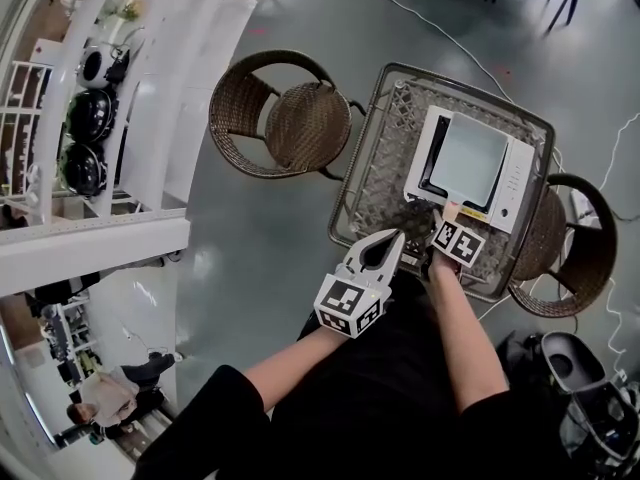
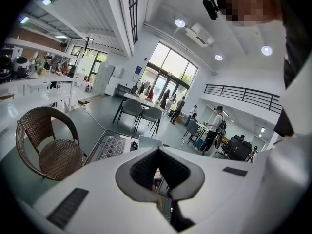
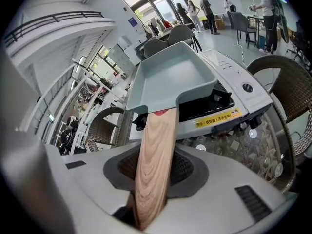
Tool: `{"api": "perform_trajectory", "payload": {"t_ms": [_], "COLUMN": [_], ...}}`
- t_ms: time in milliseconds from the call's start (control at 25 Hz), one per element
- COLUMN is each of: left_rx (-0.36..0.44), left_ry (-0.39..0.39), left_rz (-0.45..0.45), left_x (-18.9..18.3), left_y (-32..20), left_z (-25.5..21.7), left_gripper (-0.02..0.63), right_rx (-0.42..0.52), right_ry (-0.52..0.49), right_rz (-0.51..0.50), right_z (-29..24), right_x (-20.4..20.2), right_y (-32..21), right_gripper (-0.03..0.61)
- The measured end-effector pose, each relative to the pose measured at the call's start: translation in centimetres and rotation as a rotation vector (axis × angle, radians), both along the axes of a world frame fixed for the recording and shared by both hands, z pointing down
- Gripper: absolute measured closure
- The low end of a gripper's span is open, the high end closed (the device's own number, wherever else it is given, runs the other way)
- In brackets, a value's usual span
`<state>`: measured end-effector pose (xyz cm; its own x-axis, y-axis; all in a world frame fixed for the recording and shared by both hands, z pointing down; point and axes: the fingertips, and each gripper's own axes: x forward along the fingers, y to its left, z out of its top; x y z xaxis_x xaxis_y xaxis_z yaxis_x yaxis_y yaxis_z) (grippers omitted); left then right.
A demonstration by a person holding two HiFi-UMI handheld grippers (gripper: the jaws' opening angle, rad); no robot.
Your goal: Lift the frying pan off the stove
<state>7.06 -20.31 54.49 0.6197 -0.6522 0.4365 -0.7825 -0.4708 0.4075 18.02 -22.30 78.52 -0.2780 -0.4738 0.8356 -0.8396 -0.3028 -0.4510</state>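
A square pale grey-green frying pan (image 1: 468,158) (image 3: 170,77) sits on a white portable stove (image 1: 515,183) (image 3: 239,94). Its wooden handle (image 3: 153,165) points toward me. My right gripper (image 1: 443,222) (image 3: 156,155) is at the stove's near edge, shut on that handle, which fills the gap between the dark pads. My left gripper (image 1: 383,238) (image 2: 158,155) hovers by the table's near edge, left of the right one, tips together and empty.
The stove stands on a metal-framed table with a lattice top (image 1: 355,168). One wicker chair (image 1: 290,118) stands to its left and another (image 1: 575,238) to its right. White shelving with appliances (image 1: 90,118) runs along the left. People stand far off in the room.
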Motion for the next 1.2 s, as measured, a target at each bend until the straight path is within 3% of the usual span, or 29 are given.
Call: {"api": "perform_trajectory", "payload": {"t_ms": [840, 1200], "left_rx": [0.003, 0.028], "left_ry": [-0.028, -0.03], "left_rz": [-0.024, -0.017], "left_x": [-1.4, -2.0], "left_y": [1.8, 1.7], "left_z": [0.8, 0.1], "left_gripper": [0.607, 0.607], "right_rx": [0.037, 0.125], "right_ry": [0.053, 0.08], "right_rz": [0.0, -0.025], "right_z": [-0.6, -4.3], "right_x": [1.2, 0.8], "right_y": [1.4, 1.3], "right_gripper": [0.463, 0.463]}}
